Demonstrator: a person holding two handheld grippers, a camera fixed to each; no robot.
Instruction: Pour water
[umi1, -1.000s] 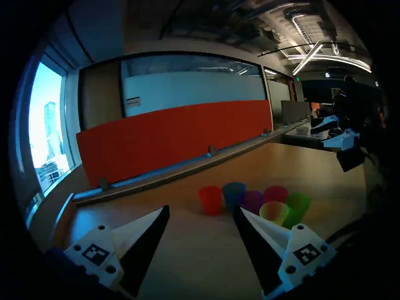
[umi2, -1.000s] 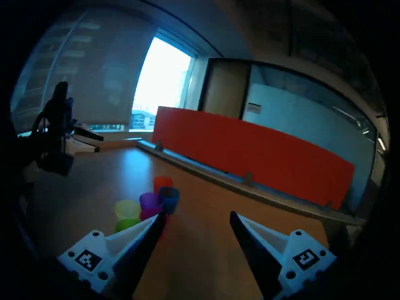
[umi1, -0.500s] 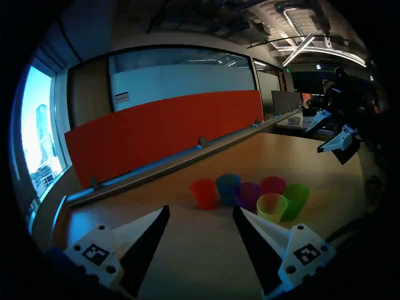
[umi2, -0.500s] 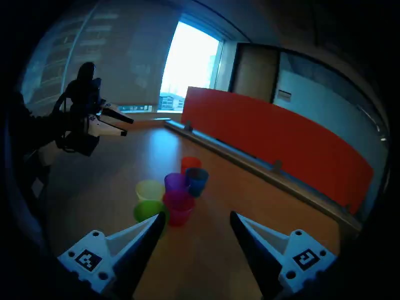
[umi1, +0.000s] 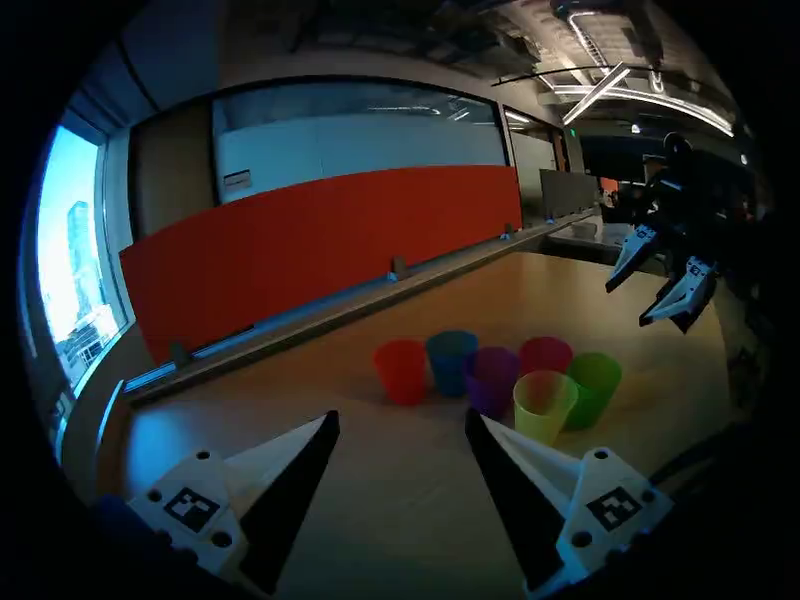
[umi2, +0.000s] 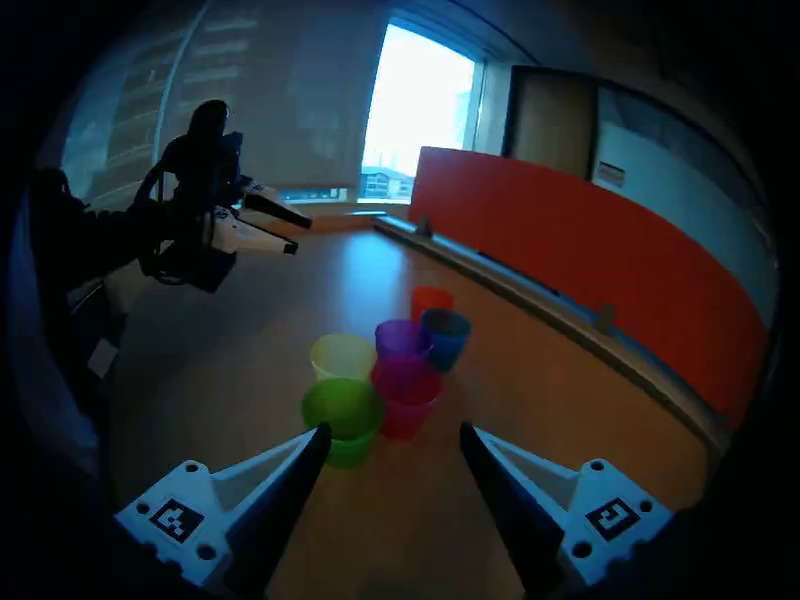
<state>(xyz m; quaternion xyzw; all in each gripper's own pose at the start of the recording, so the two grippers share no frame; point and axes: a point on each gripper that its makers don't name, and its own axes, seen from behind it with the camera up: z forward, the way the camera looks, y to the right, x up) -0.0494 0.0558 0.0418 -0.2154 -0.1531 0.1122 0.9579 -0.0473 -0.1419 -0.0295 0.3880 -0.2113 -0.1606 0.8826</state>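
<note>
While my left gripper and right gripper both gape empty, the cups cluster mid-frame on the table. They look like thin, light plastic, easily crushed or tipped, so I'd pinch one gently at mid-wall.

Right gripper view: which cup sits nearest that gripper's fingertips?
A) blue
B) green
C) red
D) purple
B: the green cup stands just ahead of the open right gripper, while the red cup is farthest back in the cluster.
</note>
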